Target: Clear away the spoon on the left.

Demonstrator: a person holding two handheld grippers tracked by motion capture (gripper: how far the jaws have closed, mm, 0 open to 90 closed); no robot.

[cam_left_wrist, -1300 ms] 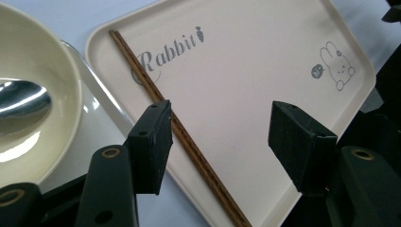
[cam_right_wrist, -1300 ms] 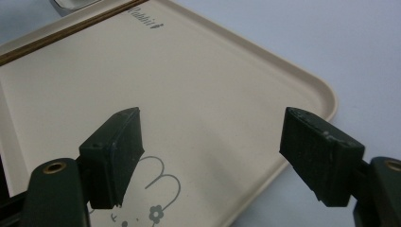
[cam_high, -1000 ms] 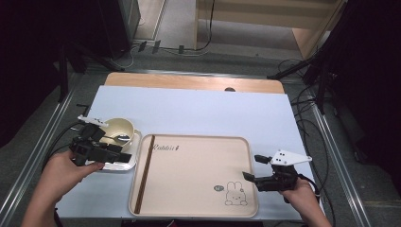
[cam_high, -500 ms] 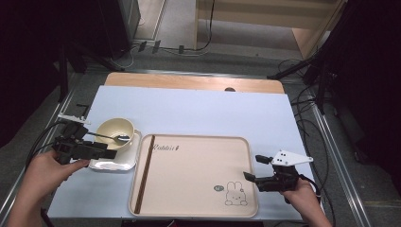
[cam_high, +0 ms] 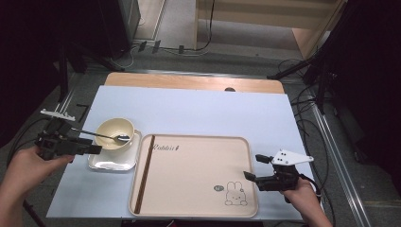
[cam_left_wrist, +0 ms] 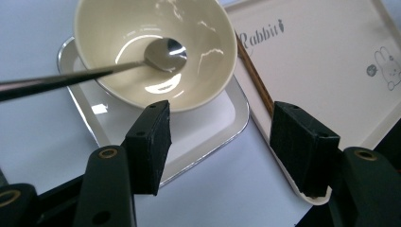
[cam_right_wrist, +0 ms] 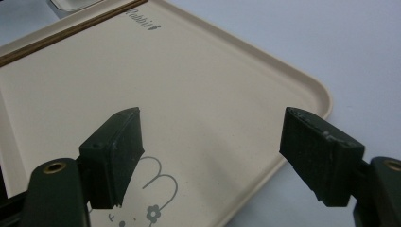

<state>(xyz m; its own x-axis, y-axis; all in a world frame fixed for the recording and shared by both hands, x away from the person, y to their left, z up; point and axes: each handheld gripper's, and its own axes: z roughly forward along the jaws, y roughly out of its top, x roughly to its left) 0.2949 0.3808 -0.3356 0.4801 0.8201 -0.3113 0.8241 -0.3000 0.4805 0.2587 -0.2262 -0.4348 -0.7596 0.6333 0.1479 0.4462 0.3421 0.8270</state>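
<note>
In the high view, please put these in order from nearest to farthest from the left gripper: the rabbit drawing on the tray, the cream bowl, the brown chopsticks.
Measured from the left gripper in the high view:
1. Cream bowl, just to its right, standing on the small white plate.
2. Brown chopsticks, farther right, lying along the left edge of the tray.
3. Rabbit drawing, in the tray's near right corner, beside the right gripper.
</note>
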